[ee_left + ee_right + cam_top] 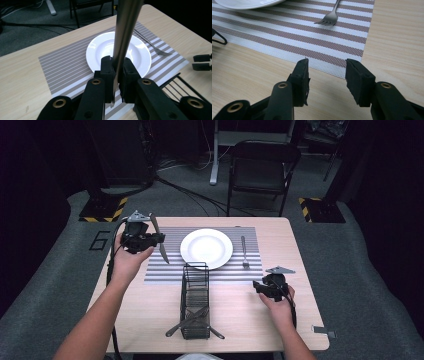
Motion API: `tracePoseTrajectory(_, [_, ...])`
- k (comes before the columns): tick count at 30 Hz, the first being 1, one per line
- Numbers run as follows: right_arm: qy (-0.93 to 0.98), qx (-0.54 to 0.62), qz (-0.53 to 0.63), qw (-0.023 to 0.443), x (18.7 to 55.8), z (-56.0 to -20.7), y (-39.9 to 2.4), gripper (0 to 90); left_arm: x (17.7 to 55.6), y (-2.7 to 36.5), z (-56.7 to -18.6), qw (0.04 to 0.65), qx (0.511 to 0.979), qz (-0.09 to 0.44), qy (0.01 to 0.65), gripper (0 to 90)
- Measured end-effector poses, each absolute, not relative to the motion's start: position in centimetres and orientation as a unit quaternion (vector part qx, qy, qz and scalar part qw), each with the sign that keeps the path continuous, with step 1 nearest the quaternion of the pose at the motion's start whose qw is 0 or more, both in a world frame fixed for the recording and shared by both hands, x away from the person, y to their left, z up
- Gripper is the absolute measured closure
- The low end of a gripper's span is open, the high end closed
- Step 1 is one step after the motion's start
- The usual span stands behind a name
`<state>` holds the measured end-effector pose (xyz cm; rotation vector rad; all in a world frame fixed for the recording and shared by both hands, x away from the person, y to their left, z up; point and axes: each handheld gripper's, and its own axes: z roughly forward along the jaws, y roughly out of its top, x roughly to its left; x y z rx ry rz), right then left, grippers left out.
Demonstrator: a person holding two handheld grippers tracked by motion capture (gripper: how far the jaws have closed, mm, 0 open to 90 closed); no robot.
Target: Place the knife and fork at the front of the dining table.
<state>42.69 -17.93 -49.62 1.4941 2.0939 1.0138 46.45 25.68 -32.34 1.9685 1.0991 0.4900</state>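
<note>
- The white plate (206,248) sits in the middle of a striped placemat (172,267) on the wooden table (250,320); everything below is placed from that plate.
- The left gripper (152,239) is held up just left of the plate, over the placemat's left end, in the person's left hand (127,260).
- Its jaws are clamped on a knife (159,237). In the left gripper view the knife (125,37) rises between the two black jaws, pinched low on its length, and the long metal part stands up and away, crossing in front of the plate (100,53).
- In the high view the knife tilts, its upper end above the gripper and its lower end reaching down toward the mat, left of the plate.
- A fork (244,251) lies flat on the mat just right of the plate, apart from both grippers, with its prongs pointing toward the person.
- The right gripper (259,286) is below and to the right of the plate, near the placemat's front right corner, held by the right hand (280,307).
- Its jaws stand apart with nothing between them; in the right gripper view they hover over bare wood just short of the mat's edge, with the fork's prongs (327,20) farther ahead.
- A black wire basket (195,302) stands in front of the plate, with cutlery lying across its near end.
</note>
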Motion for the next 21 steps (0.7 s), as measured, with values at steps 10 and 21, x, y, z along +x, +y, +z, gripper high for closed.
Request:
tracePoseTrajectory(10, [0.744,0.531,0.36,0.186,42.7,-49.7,-17.9,53.4,47.0,27.4,-35.4,0.396,0.765,0.195,0.469,82.3])
tracePoseTrajectory(21, [0.744,0.531,0.361,0.185,42.7,-49.7,-17.8,53.4,47.5,28.4,-38.4,0.383,0.76,0.184,0.491,82.3])
